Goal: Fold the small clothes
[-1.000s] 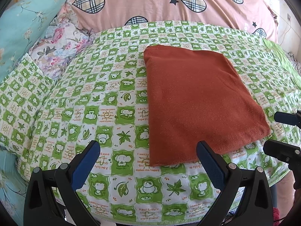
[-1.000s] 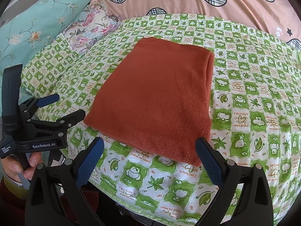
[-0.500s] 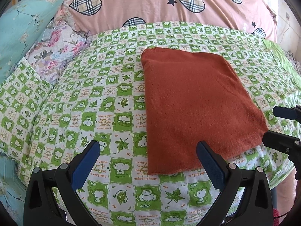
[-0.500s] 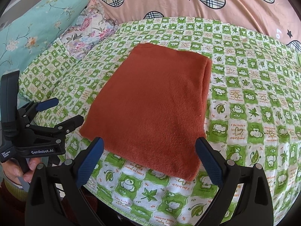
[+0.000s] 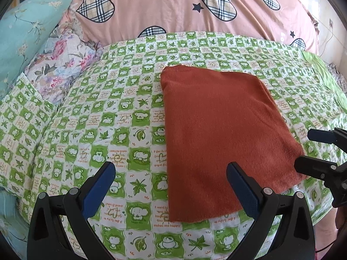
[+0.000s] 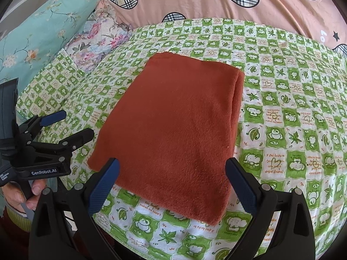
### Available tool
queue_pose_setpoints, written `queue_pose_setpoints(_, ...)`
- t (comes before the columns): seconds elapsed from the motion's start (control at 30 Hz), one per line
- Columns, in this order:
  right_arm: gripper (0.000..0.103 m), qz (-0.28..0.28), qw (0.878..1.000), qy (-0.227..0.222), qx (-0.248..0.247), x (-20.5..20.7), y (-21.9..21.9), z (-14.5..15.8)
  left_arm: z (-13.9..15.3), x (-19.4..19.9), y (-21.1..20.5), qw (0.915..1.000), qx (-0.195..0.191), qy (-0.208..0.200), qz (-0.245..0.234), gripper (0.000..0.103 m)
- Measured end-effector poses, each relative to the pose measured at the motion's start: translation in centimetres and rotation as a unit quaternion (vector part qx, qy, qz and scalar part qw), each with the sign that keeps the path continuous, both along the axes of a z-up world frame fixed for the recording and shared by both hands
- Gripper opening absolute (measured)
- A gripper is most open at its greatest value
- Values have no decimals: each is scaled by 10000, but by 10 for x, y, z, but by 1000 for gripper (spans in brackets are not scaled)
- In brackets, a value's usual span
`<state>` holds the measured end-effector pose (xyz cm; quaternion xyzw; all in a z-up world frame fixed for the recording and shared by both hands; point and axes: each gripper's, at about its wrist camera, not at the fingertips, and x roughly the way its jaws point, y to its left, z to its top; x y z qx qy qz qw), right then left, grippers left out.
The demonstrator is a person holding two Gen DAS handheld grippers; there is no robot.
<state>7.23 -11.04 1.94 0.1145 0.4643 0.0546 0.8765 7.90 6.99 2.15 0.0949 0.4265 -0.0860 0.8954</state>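
Note:
A rust-orange garment [image 5: 221, 134] lies folded into a flat rectangle on the green checked bedspread [image 5: 104, 117]. It also shows in the right wrist view [image 6: 175, 130], with its folded edge on the right side. My left gripper [image 5: 171, 175] is open and empty, above the garment's near-left corner. My right gripper [image 6: 171, 175] is open and empty, above the garment's near edge. Each gripper shows in the other's view: the right one [image 5: 312, 149] at the garment's near-right corner, the left one [image 6: 65, 125] at its near-left corner.
A pink quilt with plaid hearts [image 5: 173, 8] is piled at the back. A teal floral pillow [image 5: 19, 30] and a flowered pillow [image 5: 63, 62] lie at the left. The bed's front edge runs just under the grippers. A hand [image 6: 32, 195] holds the left gripper.
Both grippers have moved forward over the bed toward the garment's near edge, still open. The garment has not moved.

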Motion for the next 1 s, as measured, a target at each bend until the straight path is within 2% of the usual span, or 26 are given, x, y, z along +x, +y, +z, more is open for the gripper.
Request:
queue_pose_setpoints(0.47, 98, -85, 9999, 28, 76, 7, -8, -2, -2, 20, -3, 9999, -4, 85, 73, 102)
queue_pose_setpoints(1.0, 98, -98, 9998, 25, 158, 11, -10, 0, 1, 20, -11, 10000, 47, 62, 36, 102)
